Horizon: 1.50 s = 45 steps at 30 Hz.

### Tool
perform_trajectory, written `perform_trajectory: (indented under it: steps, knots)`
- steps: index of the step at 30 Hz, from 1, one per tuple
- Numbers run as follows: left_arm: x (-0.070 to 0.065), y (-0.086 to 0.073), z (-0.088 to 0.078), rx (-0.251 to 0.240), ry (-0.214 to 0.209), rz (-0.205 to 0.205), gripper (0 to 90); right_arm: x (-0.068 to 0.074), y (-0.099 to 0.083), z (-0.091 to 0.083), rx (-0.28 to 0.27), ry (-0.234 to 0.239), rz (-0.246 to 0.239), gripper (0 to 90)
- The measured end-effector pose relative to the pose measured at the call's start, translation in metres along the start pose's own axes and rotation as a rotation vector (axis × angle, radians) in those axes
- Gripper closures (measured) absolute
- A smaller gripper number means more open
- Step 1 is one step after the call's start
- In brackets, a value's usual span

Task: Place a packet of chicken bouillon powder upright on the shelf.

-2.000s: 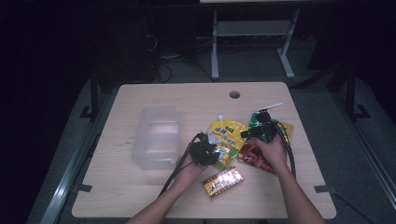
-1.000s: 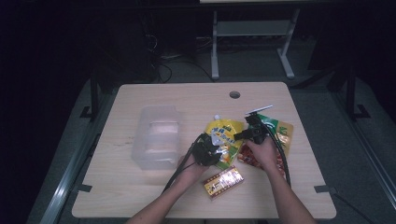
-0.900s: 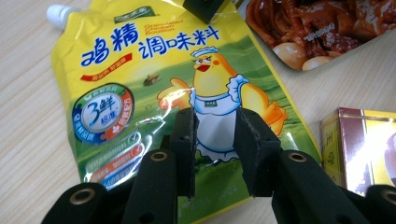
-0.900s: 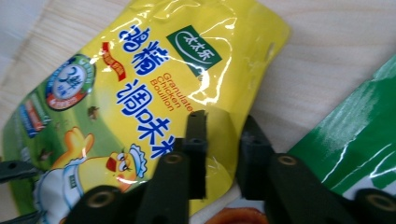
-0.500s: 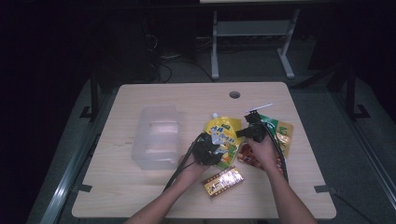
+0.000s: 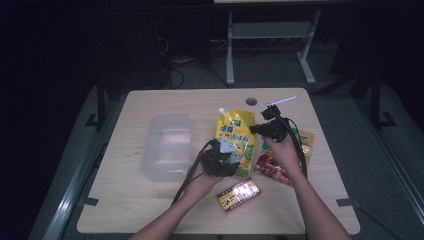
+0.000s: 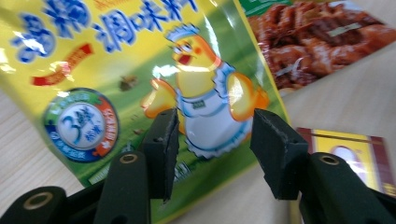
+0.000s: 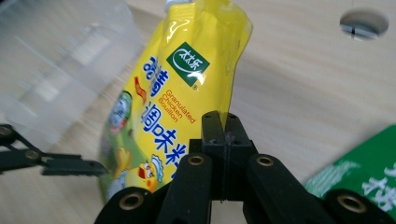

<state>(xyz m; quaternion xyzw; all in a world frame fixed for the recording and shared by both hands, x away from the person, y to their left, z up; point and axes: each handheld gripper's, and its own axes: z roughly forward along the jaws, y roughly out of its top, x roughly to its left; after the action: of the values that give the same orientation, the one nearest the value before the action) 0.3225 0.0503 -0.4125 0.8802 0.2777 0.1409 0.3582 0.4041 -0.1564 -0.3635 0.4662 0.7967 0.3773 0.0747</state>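
A yellow spouted pouch of chicken bouillon (image 6: 232, 135) is tilted up off the table by its right edge. My right gripper (image 6: 256, 129) is shut on that edge, and the right gripper view has its jaws (image 8: 219, 123) pinched on the pouch (image 8: 187, 79). My left gripper (image 6: 231, 159) is at the pouch's lower end. Its jaws have just been opening. In the left gripper view they (image 7: 212, 135) stand apart in front of the pouch (image 7: 140, 56), with neither pad pressing on it.
A clear plastic container (image 6: 167, 145) stands left of the pouch. A red snack packet (image 6: 272, 167) and a green packet (image 8: 364, 182) lie under my right hand. A small gold-and-brown packet (image 6: 239, 194) lies near the front. A cable hole (image 6: 251, 101) is at the back.
My right gripper has closed on the pouch's edge and risen, tilting the pouch up. The left gripper's jaws have spread apart at the pouch's lower end.
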Motion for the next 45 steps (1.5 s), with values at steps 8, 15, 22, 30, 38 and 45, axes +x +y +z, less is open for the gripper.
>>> perform_trajectory:
  steps: [8,15,22,30,38,45]
  knots:
    - [-0.005,-0.009,-0.015,-0.047,-0.027,0.008,47.6,0.022,0.010,-0.024,-0.057,0.020,-0.105,90.0]
    - [-0.005,-0.012,-0.019,-0.057,-0.017,0.010,48.2,0.029,0.006,-0.039,-0.091,-0.001,-0.177,89.9]
    - [0.000,-0.011,-0.019,-0.057,0.000,-0.020,46.4,0.031,-0.003,-0.058,-0.129,-0.022,-0.260,89.8]
    - [0.004,-0.010,-0.016,-0.055,0.012,-0.057,41.7,0.023,-0.031,-0.071,-0.168,0.000,-0.279,89.5]
    - [0.000,-0.007,-0.012,-0.050,0.005,-0.054,40.3,0.019,-0.054,-0.078,-0.182,0.012,-0.276,88.7]
    - [-0.002,-0.006,-0.011,-0.037,-0.002,-0.044,40.2,0.017,-0.066,-0.076,-0.177,0.021,-0.272,86.9]
